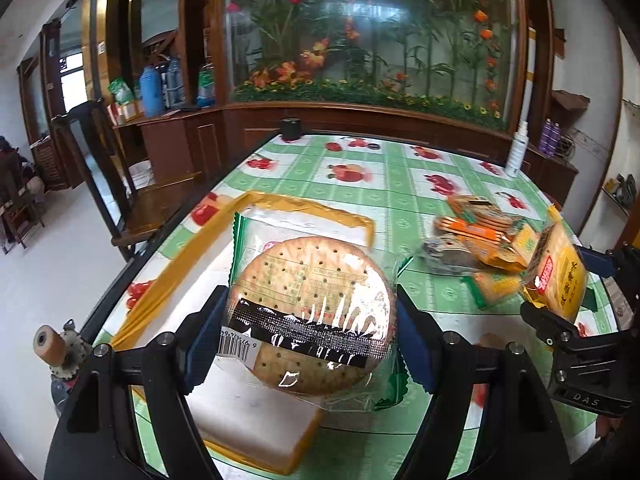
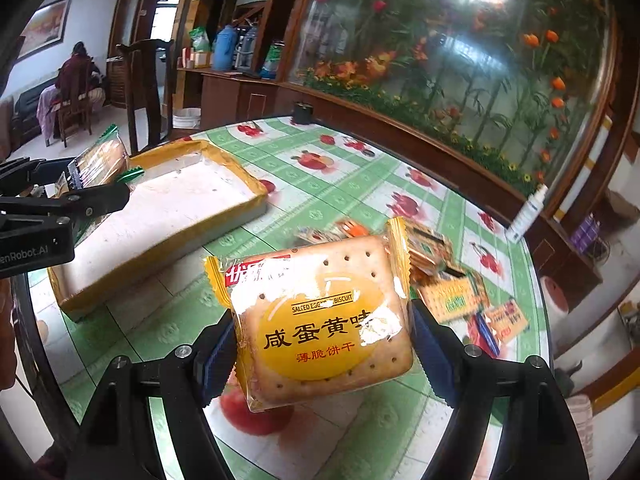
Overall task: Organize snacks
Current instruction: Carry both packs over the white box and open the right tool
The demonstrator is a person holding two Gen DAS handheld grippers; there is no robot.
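Squarely between the blue pads of the left gripper (image 1: 312, 320) sits a round cracker packet (image 1: 310, 312), clear wrap with green crimped ends and a black band with a barcode across its lower half. Both pads press on its sides at mid width, so the jaws are held partly apart by the packet itself, and it fills the lower centre of the left wrist view. It hangs above a shallow box (image 1: 256, 424) with a white floor and yellow taped walls, which runs from the bottom centre up toward the upper left of the table.

Likewise, the right gripper (image 2: 322, 332) clamps a square salted egg biscuit packet (image 2: 320, 320), yellow-edged, label facing the camera, tilted slightly with its right side higher. Its pads bear on the packet's left and right edges, jaws about half spread around it. That packet is lifted off the green checked tablecloth (image 2: 360, 200) with red fruit prints.

To the right of the held square packet, a loose pile of snack packets (image 2: 452, 284), orange and yellow, lies on the cloth. At the left of the right wrist view the box (image 2: 168, 208) rests on the table, with the other gripper and its round packet above its near left corner. A white spray bottle (image 2: 528, 212) stands at the far right table edge.
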